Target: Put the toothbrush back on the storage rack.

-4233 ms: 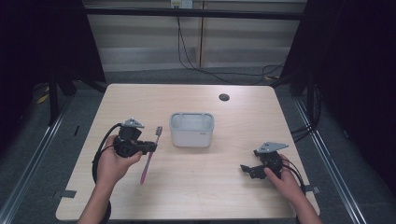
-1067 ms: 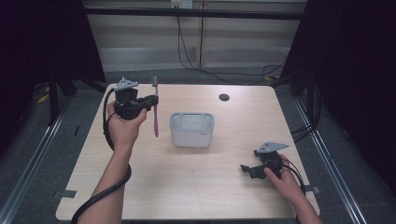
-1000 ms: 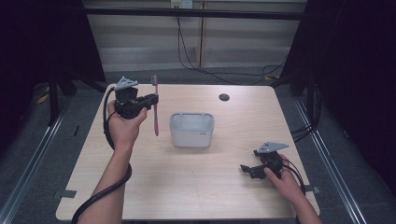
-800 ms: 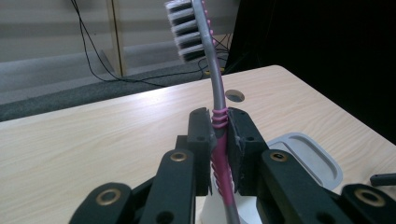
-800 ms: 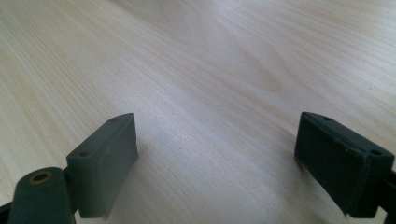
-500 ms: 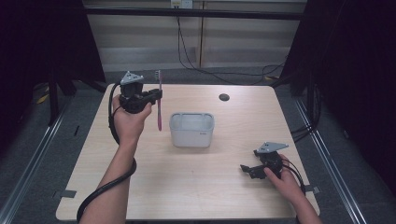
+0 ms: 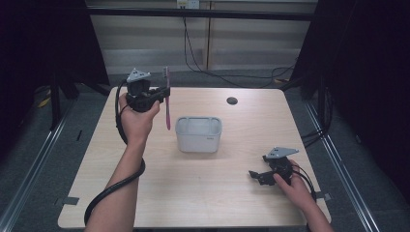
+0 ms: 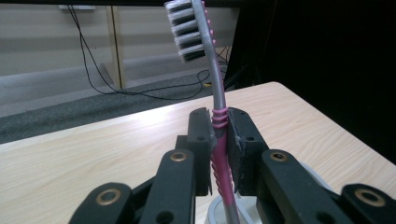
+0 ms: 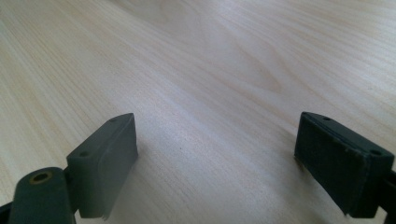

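My left gripper (image 7: 159, 94) is raised above the table's left rear, shut on a pink toothbrush (image 7: 168, 99) that stands upright with its bristles up. In the left gripper view the pads clamp the ribbed pink handle of the toothbrush (image 8: 218, 126), and the bristle head (image 8: 187, 29) points left. A white rectangular cup (image 7: 198, 134) sits mid-table, just right of and below the brush's lower end. My right gripper (image 7: 256, 176) rests low at the front right, open, with bare wood between its pads (image 9: 105, 158).
A small dark round disc (image 7: 232, 100) lies near the table's far edge. The wooden table (image 7: 203, 193) is bounded by dark floor and metal rails. Cables hang along the back wall.
The left hand lifted the toothbrush off the table, carried it up and toward the rear, then shifted slightly right toward the cup. The right gripper stayed where it was.
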